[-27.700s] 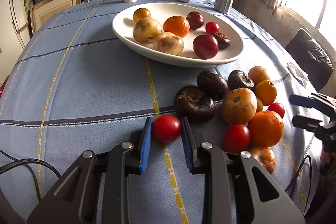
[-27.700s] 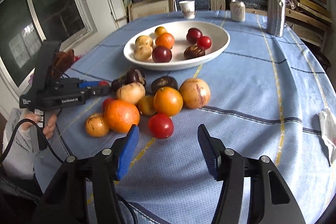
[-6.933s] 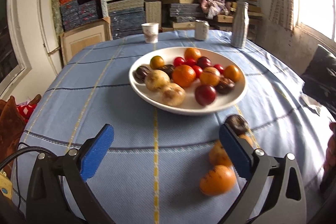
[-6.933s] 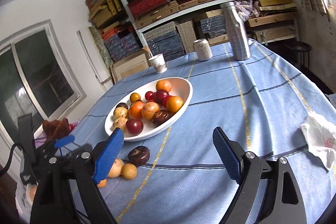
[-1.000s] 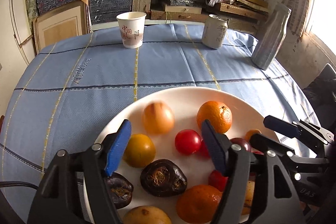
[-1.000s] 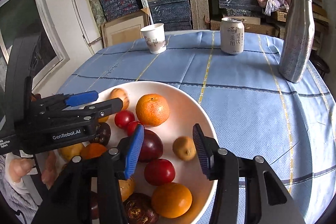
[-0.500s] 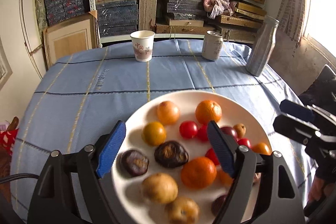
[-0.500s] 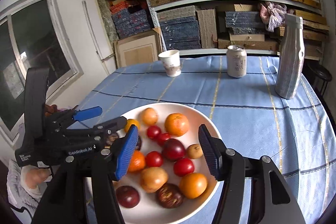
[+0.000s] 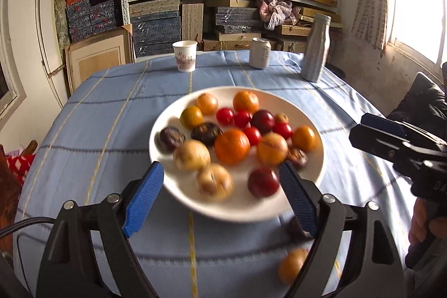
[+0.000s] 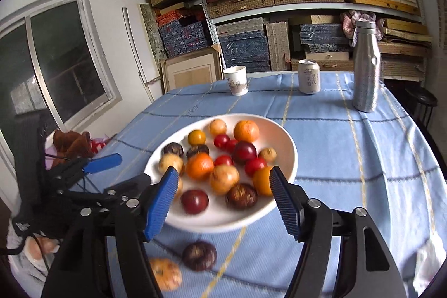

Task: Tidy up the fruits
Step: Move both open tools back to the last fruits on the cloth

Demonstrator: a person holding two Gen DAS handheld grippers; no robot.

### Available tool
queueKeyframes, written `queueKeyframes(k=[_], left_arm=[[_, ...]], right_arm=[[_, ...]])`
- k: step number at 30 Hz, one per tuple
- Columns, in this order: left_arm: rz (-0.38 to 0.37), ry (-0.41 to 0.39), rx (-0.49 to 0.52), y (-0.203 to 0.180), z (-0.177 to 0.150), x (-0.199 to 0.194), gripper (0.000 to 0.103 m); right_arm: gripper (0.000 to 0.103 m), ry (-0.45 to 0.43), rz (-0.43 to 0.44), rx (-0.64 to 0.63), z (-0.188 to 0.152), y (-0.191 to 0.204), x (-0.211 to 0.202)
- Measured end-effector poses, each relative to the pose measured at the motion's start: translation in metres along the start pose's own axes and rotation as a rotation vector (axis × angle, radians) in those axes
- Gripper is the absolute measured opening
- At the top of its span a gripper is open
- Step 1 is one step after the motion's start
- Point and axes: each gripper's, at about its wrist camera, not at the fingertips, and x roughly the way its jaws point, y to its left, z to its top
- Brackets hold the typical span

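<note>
On paper cup [image 9: 184, 56]: red characters, unreadable.

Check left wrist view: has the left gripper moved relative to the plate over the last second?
Yes. The left gripper has backed away: the white plate, earlier filling the bottom of the view, now sits farther off. Its jaws are opening, empty.

Bowl [image 9: 313, 172]: glossy white ceramic look. Worktop cloth [image 10: 349, 136]: matt woven blue fabric. Bottle [image 10: 366, 71]: dimpled brushed metal. Cup [image 9: 184, 56]: paper. Can [image 10: 309, 76]: smooth metal. Gripper fingers [image 9: 144, 196]: ribbed blue pads, black plastic.
</note>
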Motion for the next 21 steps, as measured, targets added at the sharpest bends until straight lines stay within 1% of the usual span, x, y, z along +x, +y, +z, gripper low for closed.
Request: queueKeyframes(k=[3, 8, 11, 16, 21], left_arm=[[-0.006, 0.011, 0.004, -0.007, -0.017, -0.009, 0.087], [-0.017, 0.037, 0.024, -0.017, -0.042, -0.016, 0.088], [-0.019, 0.052, 0.036, -0.023, -0.053, -0.016, 0.088], [-0.02, 0.064, 0.06, -0.032, -0.058, -0.015, 0.088], [-0.017, 0.08, 0.076, -0.036, -0.058, -0.013, 0.091]], right_arm=[[0.072, -0.011, -0.017, -0.009, -0.018, 0.001, -0.013], [0.075, -0.019, -0.032, -0.017, -0.045, -0.001, -0.03], [0.077, -0.004, -0.039, -0.006, -0.06, -0.005, -0.035], [0.08, -0.014, -0.035, 0.03, -0.064, -0.012, -0.041], [0.082, -0.001, -0.033, 0.046, -0.066, -0.014, -0.039]])
